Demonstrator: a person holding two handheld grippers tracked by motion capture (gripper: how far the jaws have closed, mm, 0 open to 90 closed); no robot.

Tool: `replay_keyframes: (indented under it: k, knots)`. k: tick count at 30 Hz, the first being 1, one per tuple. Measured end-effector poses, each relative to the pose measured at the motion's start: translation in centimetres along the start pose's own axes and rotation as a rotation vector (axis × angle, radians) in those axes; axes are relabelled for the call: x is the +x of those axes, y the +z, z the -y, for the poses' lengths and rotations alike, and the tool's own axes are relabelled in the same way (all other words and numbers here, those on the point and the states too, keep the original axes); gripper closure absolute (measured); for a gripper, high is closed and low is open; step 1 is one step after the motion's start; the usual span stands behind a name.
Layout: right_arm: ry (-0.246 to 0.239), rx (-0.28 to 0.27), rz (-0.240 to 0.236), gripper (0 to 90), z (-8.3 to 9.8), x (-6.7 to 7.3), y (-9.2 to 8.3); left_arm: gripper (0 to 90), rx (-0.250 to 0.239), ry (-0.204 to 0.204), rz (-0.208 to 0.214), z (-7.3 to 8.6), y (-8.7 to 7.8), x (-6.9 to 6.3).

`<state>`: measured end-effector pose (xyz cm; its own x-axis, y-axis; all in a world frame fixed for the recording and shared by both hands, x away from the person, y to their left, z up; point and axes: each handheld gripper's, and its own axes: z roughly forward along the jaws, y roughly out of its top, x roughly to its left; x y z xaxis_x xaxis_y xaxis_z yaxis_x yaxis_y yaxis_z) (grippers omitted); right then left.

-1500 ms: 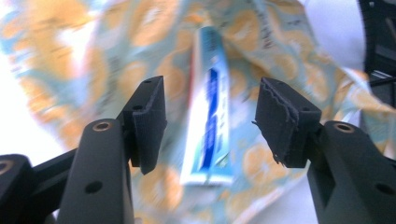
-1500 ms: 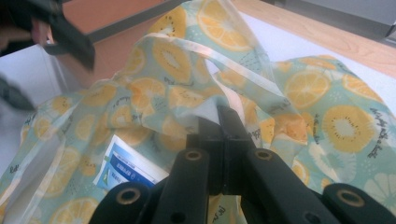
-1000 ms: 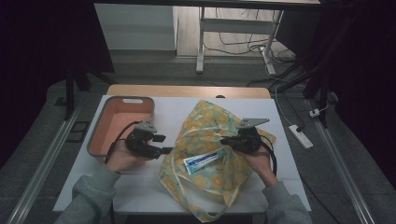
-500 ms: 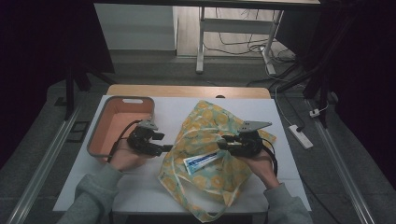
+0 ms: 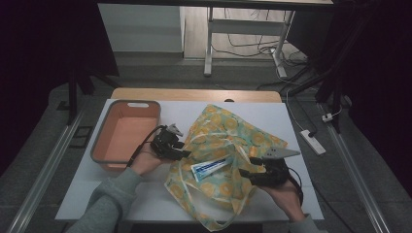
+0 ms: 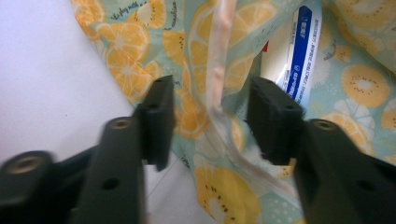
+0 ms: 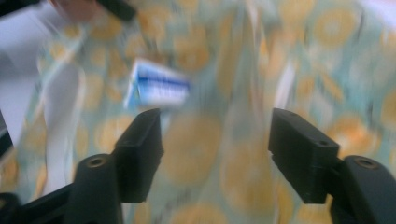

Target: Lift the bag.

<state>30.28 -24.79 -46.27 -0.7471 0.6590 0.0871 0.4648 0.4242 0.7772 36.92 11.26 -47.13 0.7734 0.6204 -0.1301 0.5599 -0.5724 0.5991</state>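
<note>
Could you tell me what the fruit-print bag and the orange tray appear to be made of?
The bag looks like thin woven cloth, matte: it crumples and folds softly. The tray looks like moulded plastic or silicone, smooth with a grey rim, though which one is unclear.

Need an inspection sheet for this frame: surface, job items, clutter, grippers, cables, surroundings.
Surface: white table, wooden strip along its far edge.
Job's things: fruit-print fabric bag lying crumpled at centre-right; blue-and-white box at its opening; orange bin with grey rim at left, looks empty.
Clutter: nothing seen.
Grippers: left gripper open, jaws either side of the bag's pale strap; right gripper open over the bag, view blurred.
Cables: one trails from each gripper; power strip on the floor at right.
Surroundings: dark; desk frame and loose wires beyond.
</note>
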Motion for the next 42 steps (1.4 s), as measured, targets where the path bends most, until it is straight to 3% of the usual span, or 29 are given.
replay_keyframes:
  k: [5, 7, 11, 15, 22, 25, 28, 32, 34, 37, 42]
  knots:
    - [0.049, 0.068, 0.052, 20.5, 2.3, 1.4, 0.4, 80.7, 0.035, -0.001, 0.022, 0.4, 0.2, 0.2]
    - [0.069, 0.105, 0.073, 16.3, 3.0, 1.9, 0.8, 85.3, 0.039, -0.005, 0.027, 0.5, 0.1, 0.1]
    - [0.095, 0.143, 0.128, 11.3, 3.7, 2.1, 1.3, 87.8, 0.042, 0.005, 0.024, 0.5, 0.0, -0.2]
    - [0.151, 0.152, 0.14, 8.2, 3.9, 2.0, 1.5, 88.4, 0.034, 0.007, 0.032, 0.5, -0.2, -0.2]
    - [0.108, 0.232, 0.12, 8.0, 4.2, 3.4, 3.7, 88.4, 0.028, 0.003, 0.042, 0.6, -0.4, -0.2]
    - [0.036, 0.262, 0.14, 15.5, 4.2, 4.0, 4.3, 88.4, 0.029, 0.008, 0.044, 0.6, -0.5, -0.3]
    - [-0.038, 0.263, 0.151, 38.2, 4.3, 4.8, 4.2, 88.5, 0.026, 0.004, 0.045, 0.6, -0.6, -0.3]
    - [-0.075, 0.252, 0.133, 76.3, 4.2, 5.1, 3.8, 88.5, 0.024, 0.002, 0.048, 0.8, -0.7, -0.2]
    - [-0.087, 0.255, 0.114, 86.7, 4.2, 4.8, 3.6, 88.6, 0.024, 0.001, 0.049, 0.9, -0.8, -0.2]
    - [-0.087, 0.236, 0.084, 88.9, 4.0, 4.5, 3.1, 88.8, 0.017, -0.002, 0.054, 1.0, -1.1, 0.0]
    - [-0.12, 0.082, 0.095, 89.3, 2.2, 4.2, 0.6, 88.9, -0.014, -0.012, 0.071, 1.3, -2.1, 0.2]
